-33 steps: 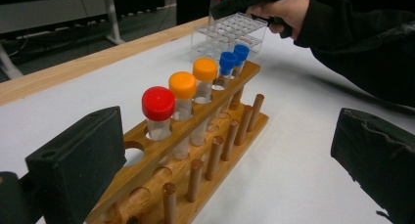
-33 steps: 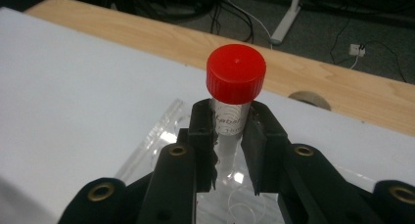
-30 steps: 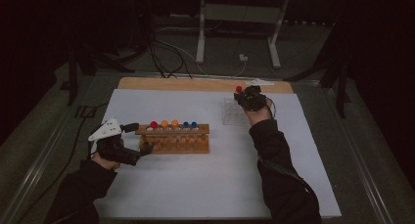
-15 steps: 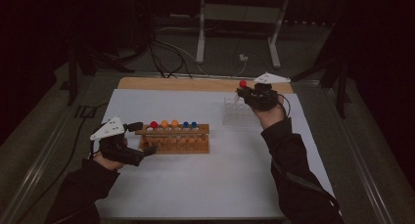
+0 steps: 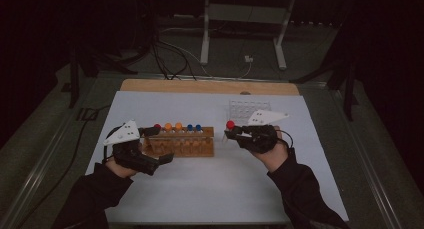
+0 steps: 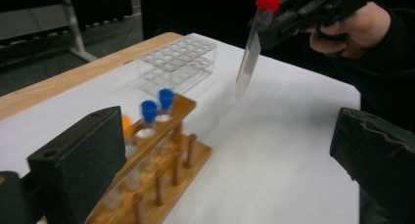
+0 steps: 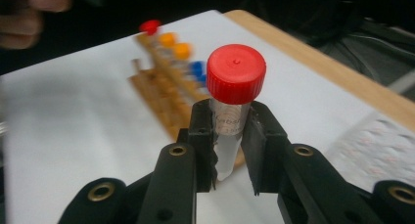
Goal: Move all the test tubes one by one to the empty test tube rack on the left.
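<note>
My right gripper (image 5: 231,134) is shut on a clear tube with a red cap (image 5: 230,124), held upright above the white mat just right of the wooden rack (image 5: 182,144). Its black jaws clamp the tube (image 7: 229,136) below the cap (image 7: 236,73). The rack holds tubes with red, orange and blue caps (image 6: 156,102). My left gripper (image 5: 159,146) stands open at the rack's left end, one jaw behind it and one in front, neither pressing on it. Across the mat from the left gripper's wide jaws (image 6: 225,131), the held tube (image 6: 249,53) hangs tilted.
An empty clear plastic rack (image 5: 245,110) stands at the back right of the white mat (image 5: 210,184). A wooden board (image 5: 200,86) edges the mat's far side. Cables and a metal stand lie on the floor beyond the table.
My right gripper has carried the red-capped tube from the clear rack at the back right towards the near left, beside the wooden rack. My left gripper has shifted slightly right.
</note>
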Tool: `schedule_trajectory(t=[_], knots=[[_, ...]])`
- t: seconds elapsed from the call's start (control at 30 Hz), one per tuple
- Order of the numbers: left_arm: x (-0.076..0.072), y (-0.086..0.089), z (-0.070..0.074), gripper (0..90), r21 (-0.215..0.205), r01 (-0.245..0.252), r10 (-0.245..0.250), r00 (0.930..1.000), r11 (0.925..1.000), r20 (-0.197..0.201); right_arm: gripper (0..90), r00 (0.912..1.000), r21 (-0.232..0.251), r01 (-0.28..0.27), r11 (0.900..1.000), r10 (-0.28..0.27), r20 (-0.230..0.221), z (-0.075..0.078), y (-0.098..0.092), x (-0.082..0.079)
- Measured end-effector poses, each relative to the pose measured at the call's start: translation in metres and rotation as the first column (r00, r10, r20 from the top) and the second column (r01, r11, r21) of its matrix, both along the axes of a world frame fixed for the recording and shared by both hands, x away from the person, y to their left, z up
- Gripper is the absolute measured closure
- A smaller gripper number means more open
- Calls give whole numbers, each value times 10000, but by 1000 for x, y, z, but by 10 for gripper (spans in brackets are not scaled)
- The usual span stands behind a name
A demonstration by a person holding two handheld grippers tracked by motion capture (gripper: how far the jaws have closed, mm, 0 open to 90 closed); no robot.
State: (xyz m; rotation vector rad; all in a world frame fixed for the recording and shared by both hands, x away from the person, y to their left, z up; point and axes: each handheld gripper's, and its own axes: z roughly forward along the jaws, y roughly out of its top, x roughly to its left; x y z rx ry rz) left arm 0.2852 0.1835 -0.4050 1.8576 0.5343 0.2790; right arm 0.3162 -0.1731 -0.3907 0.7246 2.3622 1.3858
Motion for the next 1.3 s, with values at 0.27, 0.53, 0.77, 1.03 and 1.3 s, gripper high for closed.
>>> schedule_trajectory(t=[0.27,0.53,0.77,1.03,1.3], knots=[[-4,-31,5,12,160,781,-782,9969,9968,15,750,9919,-78,-1260,9920,1259,-173,-6,28,-28],[-6,-54,6,152,125,1309,-1312,9911,9913,241,750,9810,-384,-1885,9813,1863,-544,-22,50,-37],[-3,-66,-2,382,385,1434,-1447,9889,9889,336,751,9749,-375,-2113,9767,2079,-800,-29,57,-36],[0,-74,-5,652,554,1773,-1791,9834,9826,291,750,9762,-460,-2077,9771,2041,-726,-28,58,-35],[1,-71,-2,716,547,1785,-1807,9828,9824,385,691,9776,-221,-1990,9798,1969,-746,-28,56,-33]])
